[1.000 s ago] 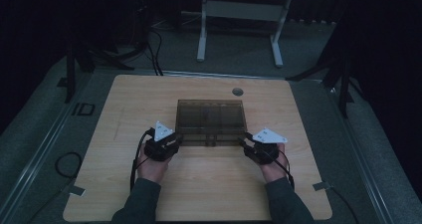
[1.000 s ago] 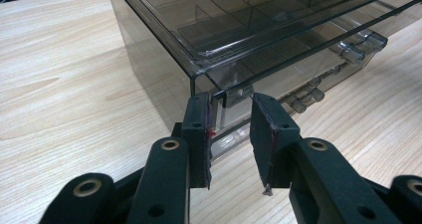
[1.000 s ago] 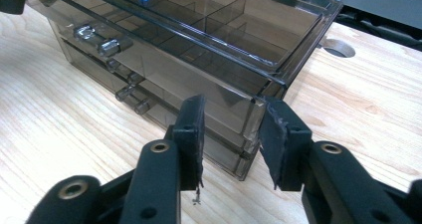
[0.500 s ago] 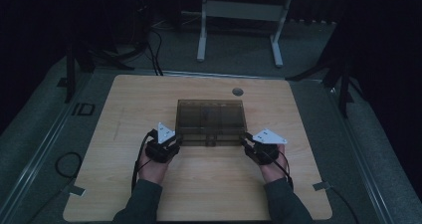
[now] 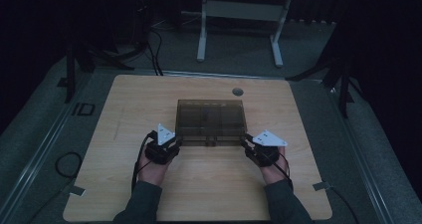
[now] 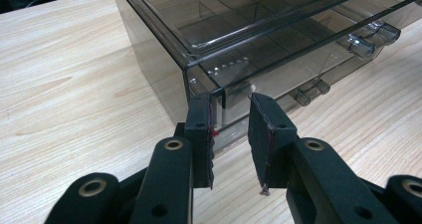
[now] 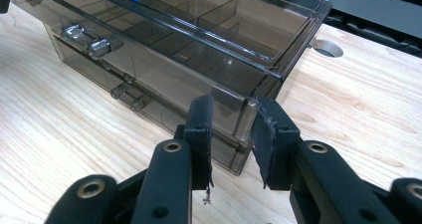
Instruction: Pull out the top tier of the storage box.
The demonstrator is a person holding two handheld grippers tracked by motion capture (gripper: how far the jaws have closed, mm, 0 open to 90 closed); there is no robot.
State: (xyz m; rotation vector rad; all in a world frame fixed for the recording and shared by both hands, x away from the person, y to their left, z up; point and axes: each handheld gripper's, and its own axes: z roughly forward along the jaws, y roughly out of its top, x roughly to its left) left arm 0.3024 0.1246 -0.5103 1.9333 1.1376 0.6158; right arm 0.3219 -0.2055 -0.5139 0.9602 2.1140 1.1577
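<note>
Pale wooden table (image 5: 209, 184) (dark room)

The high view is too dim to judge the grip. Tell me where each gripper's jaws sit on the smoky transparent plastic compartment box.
Observer: Left gripper straddles the near left corner of the box, one jaw against the side wall.
Operator: Now the right.
Observer: Right gripper has just been closing; its jaws straddle the near right corner.
Operator: Report any contents.
Observer: The compartments in sight look empty.
</note>
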